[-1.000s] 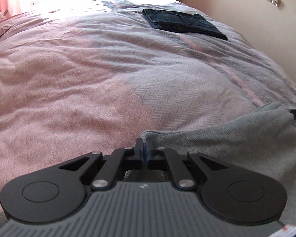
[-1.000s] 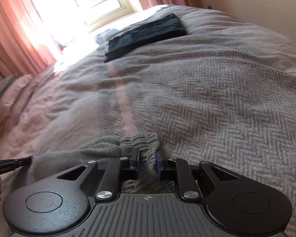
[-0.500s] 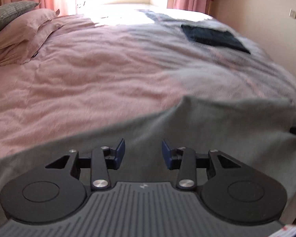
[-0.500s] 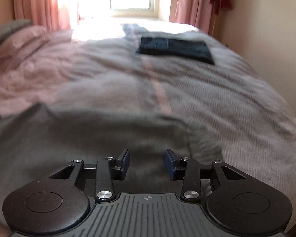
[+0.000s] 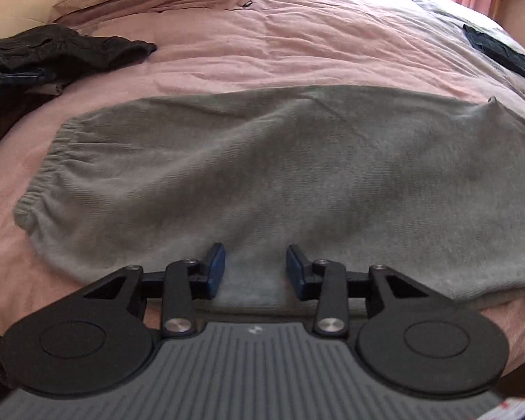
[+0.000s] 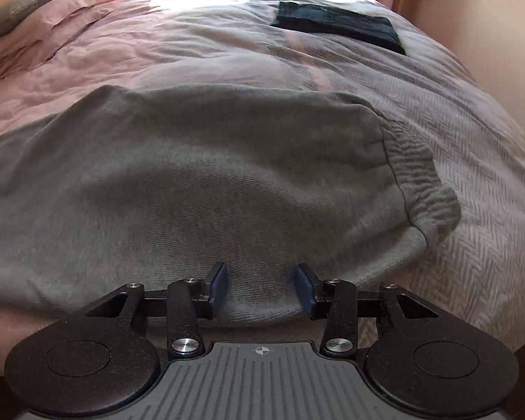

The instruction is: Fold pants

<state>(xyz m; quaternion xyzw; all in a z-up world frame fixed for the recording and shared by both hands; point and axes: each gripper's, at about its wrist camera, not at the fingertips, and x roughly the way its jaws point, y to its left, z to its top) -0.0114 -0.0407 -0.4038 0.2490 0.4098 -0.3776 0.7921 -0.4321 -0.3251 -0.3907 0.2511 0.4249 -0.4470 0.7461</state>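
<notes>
Left gripper [image 5: 254,262]: released, gap moderate, lately opened and then narrowed a touch; pinches nothing, only grey cloth showing through the gap below. Hangs tilted down over the near edge of the pants [image 5: 262,161], roughly mid-length, somewhat toward the gathered end [image 5: 47,175].

Right gripper [image 6: 260,280]: released as well, just been opening, gap a little wider than on the left; nothing clamped, pads [image 6: 217,281] clear of the fabric as far as can be told. Sits over the same near edge, toward the ribbed waistband [image 6: 420,182].

Pants: flat on the bed [image 5: 297,45], seemingly with one leg laid over the other, long axis across both views, gathered end to the left, waistband to the right. Lying straight ahead of and below both grippers, so no reach across needed, only a drop to the cloth.

Nearer hand by end: left for the gathered end, right for the waistband. Probably next: a crosswise fold, one end carried along the long axis onto the other. Needs a sideways shift out to an end first, since both sit inboard of the ends.

Beyond the pants' gathered end: a dark heap [image 5: 52,56]. Well beyond the waistband end: a folded dark garment [image 6: 336,24].
</notes>
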